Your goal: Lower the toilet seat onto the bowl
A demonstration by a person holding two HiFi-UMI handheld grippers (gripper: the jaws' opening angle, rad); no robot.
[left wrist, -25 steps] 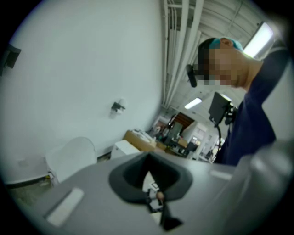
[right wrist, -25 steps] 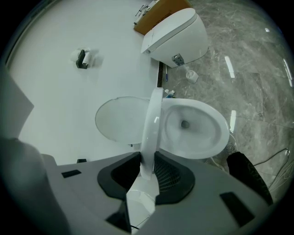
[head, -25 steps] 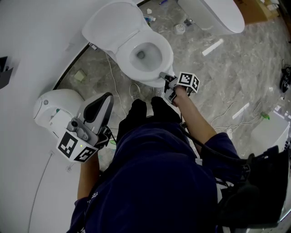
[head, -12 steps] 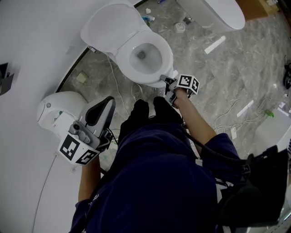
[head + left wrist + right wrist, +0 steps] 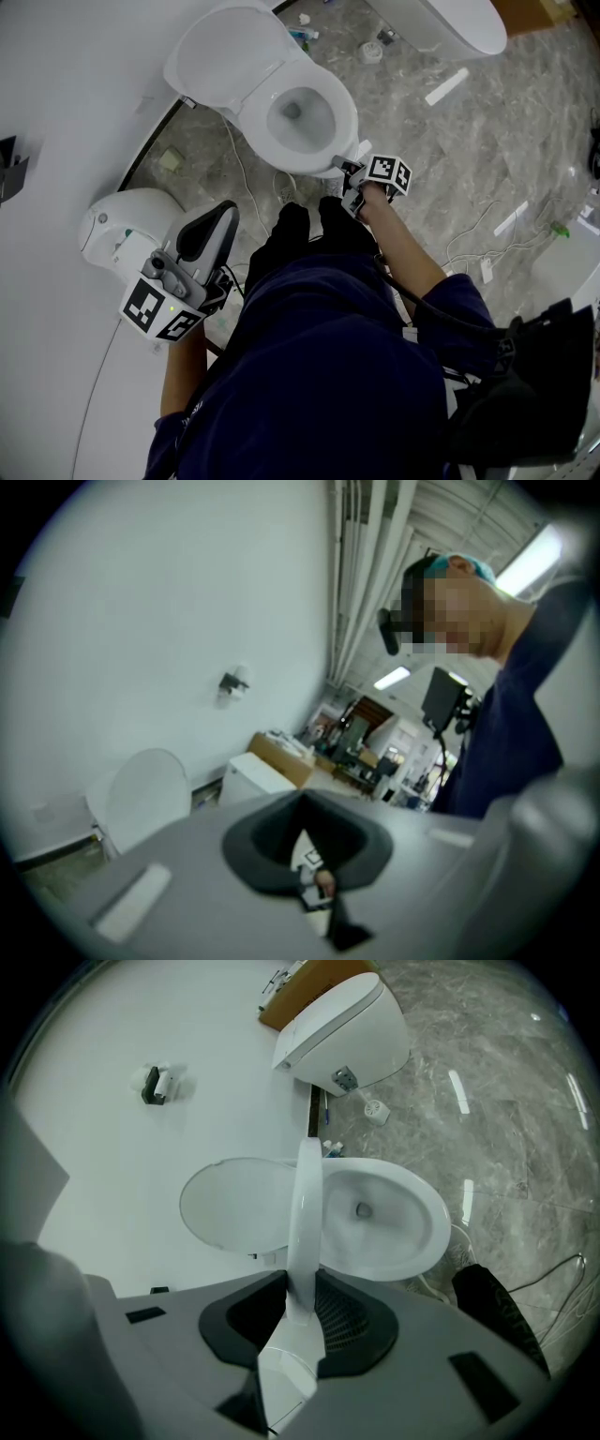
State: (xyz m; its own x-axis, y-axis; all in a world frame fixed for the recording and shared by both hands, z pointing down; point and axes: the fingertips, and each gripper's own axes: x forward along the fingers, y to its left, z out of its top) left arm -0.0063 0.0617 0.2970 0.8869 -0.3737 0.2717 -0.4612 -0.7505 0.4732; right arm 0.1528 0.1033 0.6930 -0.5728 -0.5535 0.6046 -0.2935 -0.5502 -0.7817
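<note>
The white toilet's lid stands open against the wall, and the bowl lies in front of it. At the bowl's front rim, my right gripper is shut on the front edge of the toilet seat. In the right gripper view the seat runs edge-on from the jaws, with the lid on one side and the bowl on the other. My left gripper hangs by my left hip, away from the toilet, with its jaws together and nothing in them.
A second white toilet unit sits on the floor just beyond the left gripper. Another toilet stands at the back right. Cables and white strips lie on the marble floor. My black shoes are right before the bowl.
Almost nothing: the right gripper keeps its hold at the bowl's front rim, and the left gripper has drifted slightly.
</note>
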